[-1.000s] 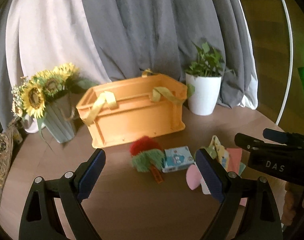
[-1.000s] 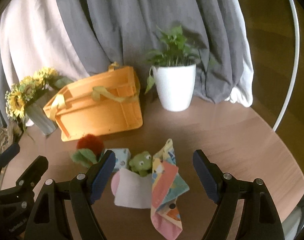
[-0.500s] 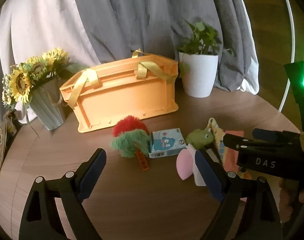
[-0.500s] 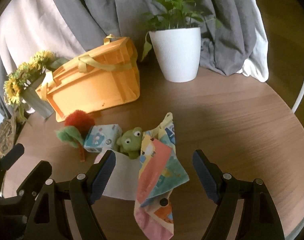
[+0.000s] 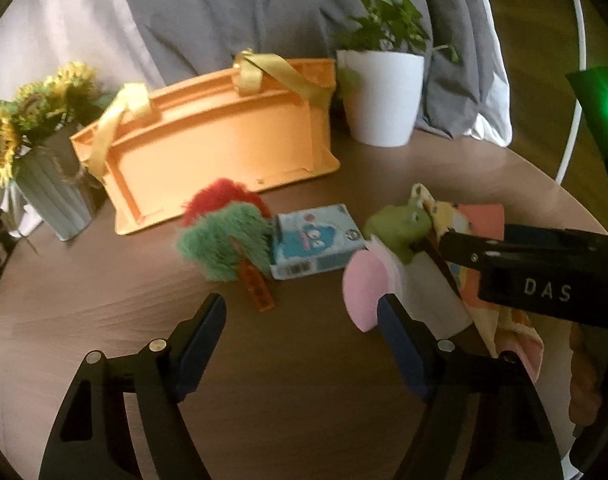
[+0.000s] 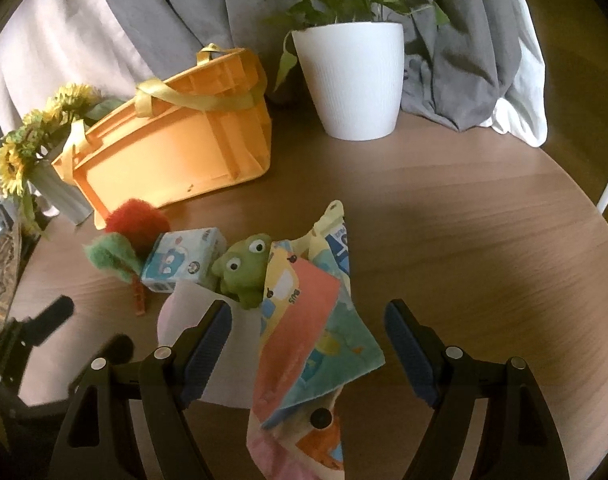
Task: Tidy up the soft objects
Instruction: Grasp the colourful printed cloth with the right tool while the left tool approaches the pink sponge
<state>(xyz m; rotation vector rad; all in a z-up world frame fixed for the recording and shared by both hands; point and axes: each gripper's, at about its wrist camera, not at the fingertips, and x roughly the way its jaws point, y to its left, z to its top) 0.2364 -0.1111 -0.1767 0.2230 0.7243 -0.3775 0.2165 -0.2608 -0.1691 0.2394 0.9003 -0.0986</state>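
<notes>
On the round wooden table lie a red and green fuzzy plush (image 5: 223,236) (image 6: 123,240), a blue tissue pack (image 5: 316,242) (image 6: 181,260), a green frog plush (image 5: 400,226) (image 6: 243,268), a pink and white soft pad (image 5: 368,288) (image 6: 191,320) and a colourful cloth book (image 6: 312,336) (image 5: 484,220). An orange crate (image 5: 219,148) (image 6: 171,152) with yellow straps stands behind them. My left gripper (image 5: 301,336) is open, low, in front of the plush and tissue pack. My right gripper (image 6: 308,340) is open, straddling the cloth book.
A white pot with a green plant (image 5: 384,100) (image 6: 352,76) stands right of the crate. A grey vase of sunflowers (image 5: 47,184) (image 6: 43,160) stands left of it. Grey and white curtains hang behind. The table edge (image 6: 576,216) curves at the right.
Both grippers have moved forward and lower toward the soft objects, which look larger now. The right gripper has come over the cloth book. Both stay open.
</notes>
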